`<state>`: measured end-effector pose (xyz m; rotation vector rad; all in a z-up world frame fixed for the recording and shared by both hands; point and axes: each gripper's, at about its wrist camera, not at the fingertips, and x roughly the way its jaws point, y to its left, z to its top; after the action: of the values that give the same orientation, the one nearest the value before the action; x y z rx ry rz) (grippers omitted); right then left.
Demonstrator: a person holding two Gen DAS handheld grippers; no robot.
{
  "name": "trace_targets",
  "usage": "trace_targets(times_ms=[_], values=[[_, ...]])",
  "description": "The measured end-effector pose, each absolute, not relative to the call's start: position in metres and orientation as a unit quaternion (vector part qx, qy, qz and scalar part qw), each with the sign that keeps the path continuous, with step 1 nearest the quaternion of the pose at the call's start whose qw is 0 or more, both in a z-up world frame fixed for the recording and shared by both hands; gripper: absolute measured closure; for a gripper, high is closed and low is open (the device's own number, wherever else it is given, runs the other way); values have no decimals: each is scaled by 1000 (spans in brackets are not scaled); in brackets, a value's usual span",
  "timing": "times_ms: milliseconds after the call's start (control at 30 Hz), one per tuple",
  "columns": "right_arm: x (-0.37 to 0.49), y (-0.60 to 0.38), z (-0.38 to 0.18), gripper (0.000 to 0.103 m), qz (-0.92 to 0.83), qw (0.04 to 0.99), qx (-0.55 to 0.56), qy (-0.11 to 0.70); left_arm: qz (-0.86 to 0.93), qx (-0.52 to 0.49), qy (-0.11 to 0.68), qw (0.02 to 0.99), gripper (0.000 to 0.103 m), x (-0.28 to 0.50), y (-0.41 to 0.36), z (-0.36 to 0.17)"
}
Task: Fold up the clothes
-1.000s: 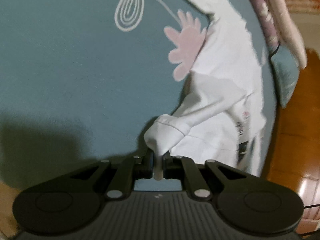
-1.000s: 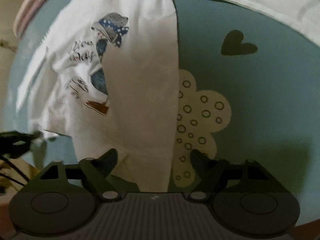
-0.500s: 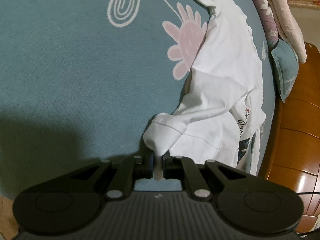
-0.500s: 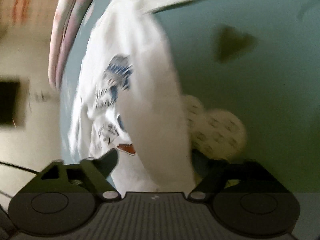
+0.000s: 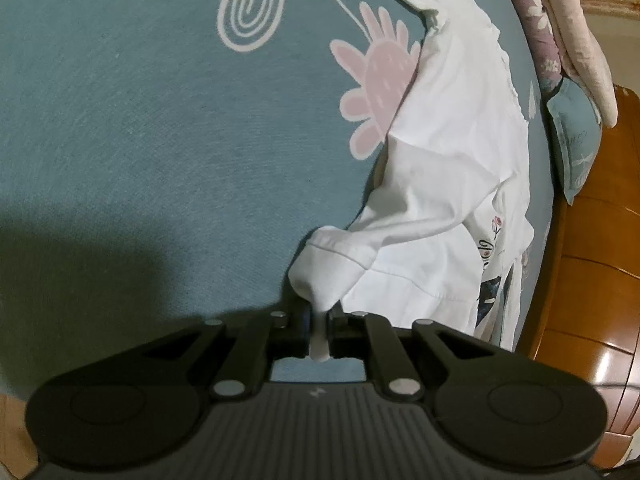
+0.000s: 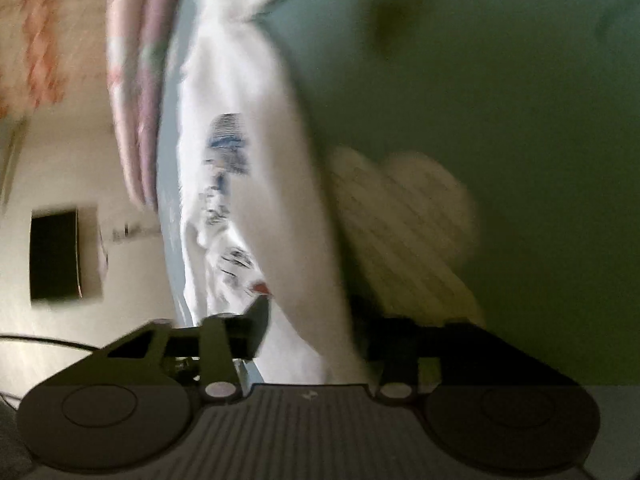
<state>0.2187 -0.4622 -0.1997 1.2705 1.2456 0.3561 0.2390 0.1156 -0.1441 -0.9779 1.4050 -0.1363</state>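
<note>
A white long-sleeved shirt [image 5: 452, 152] with a printed figure lies on the teal bed cover [image 5: 140, 120]. My left gripper [image 5: 319, 320] is shut on the shirt's sleeve cuff [image 5: 332, 264], which bunches up just ahead of the fingers. The right wrist view is blurred by motion. There the same shirt [image 6: 276, 184] runs down between the fingers of my right gripper [image 6: 312, 320]. Its jaws stand apart on either side of the cloth, closer together than before. The bed cover [image 6: 500, 100] lies to the right of the shirt.
Folded pink and purple bedding [image 5: 576, 40] and a teal pillow [image 5: 576, 140] lie at the bed's far right edge, beside a wooden bed frame [image 5: 592, 280]. In the right wrist view, the bedding [image 6: 136, 80] and a dark rectangle [image 6: 54, 254] on a pale surface show at left.
The right gripper has swung fast, tilting its view toward the bed's edge, and its jaws have narrowed around the shirt. The left gripper keeps its hold on the cuff, barely moving.
</note>
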Motion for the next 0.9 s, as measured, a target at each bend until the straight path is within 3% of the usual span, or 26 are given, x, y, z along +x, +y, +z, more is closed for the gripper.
trace_targets(times_ms=[233,267,300,333,767,900], values=[[262,-423,-203,71,212,632,495,557,-60,-440,615,652,94,236,117,-146],[267,-419,-203,81,215,634,483,564,-59,-438,616,653,94,237,117,-145],[267,-419,-202,99,206,635,473,575,-59,-436,617,653,94,237,117,-145],[266,-419,-199,100,198,637,462,584,-61,-426,620,656,95,239,115,-143],[282,-427,-124,99,220,651,316,655,-119,-365,632,673,98,234,123,-56],[279,-425,-136,99,200,632,260,702,-104,-353,659,656,98,223,129,-74]])
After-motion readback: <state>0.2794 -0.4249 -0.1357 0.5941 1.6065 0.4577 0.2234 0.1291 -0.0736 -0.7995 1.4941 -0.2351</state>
